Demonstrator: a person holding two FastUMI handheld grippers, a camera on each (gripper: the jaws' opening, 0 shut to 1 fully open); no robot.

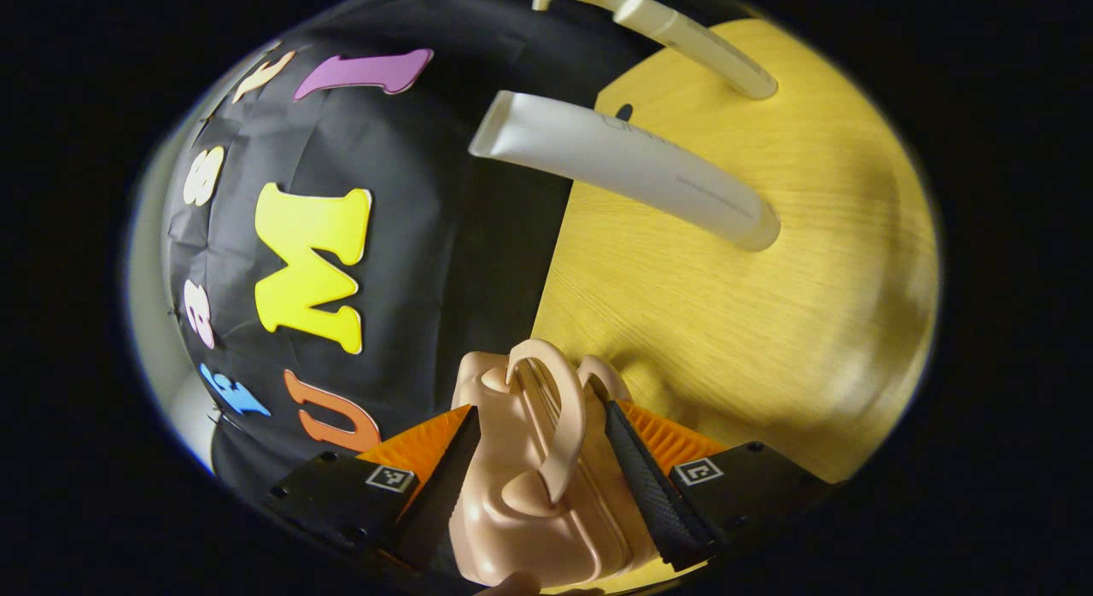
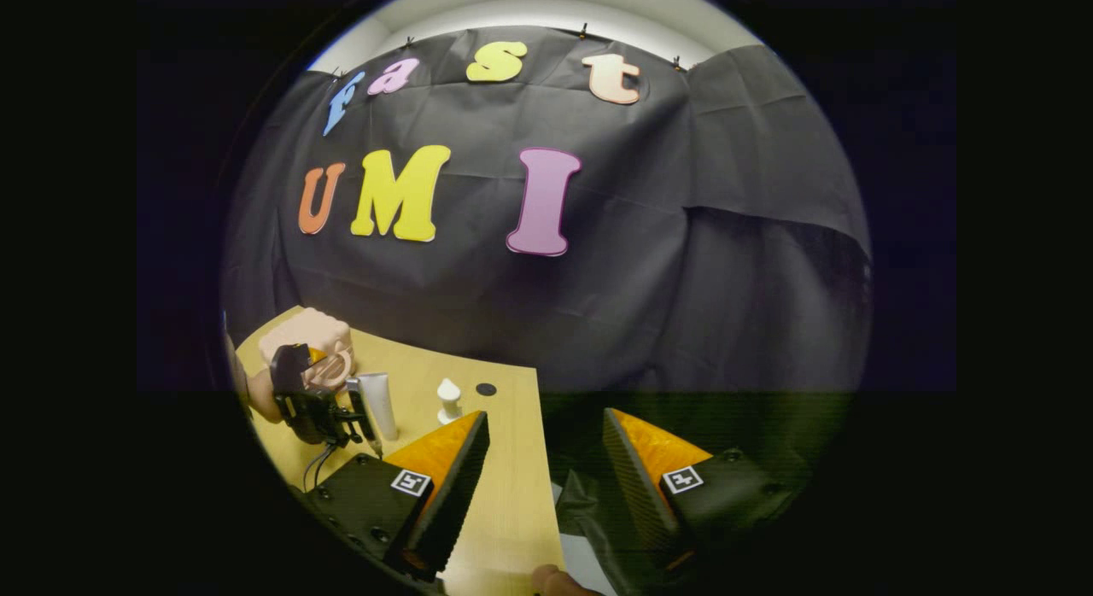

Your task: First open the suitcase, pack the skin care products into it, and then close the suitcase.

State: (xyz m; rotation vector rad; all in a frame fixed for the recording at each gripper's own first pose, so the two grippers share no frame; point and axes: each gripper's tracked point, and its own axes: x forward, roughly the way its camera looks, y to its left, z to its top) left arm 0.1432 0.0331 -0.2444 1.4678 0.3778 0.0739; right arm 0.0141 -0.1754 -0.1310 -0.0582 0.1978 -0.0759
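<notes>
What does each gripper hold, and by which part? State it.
The left gripper clamps the small suitcase across its handle end, one finger on each side. The right gripper is open and holds nothing.

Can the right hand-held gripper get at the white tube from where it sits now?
Probably yes. The right hand-held gripper is open over the table's near edge; bare wood lies between it and the white tube, though the left hand-held gripper crowds the tube's far side.

Left gripper view rolled sideways, hard against suitcase (image 1: 529,485); right gripper view farther back; shared: suitcase, table (image 2: 504,459).
</notes>
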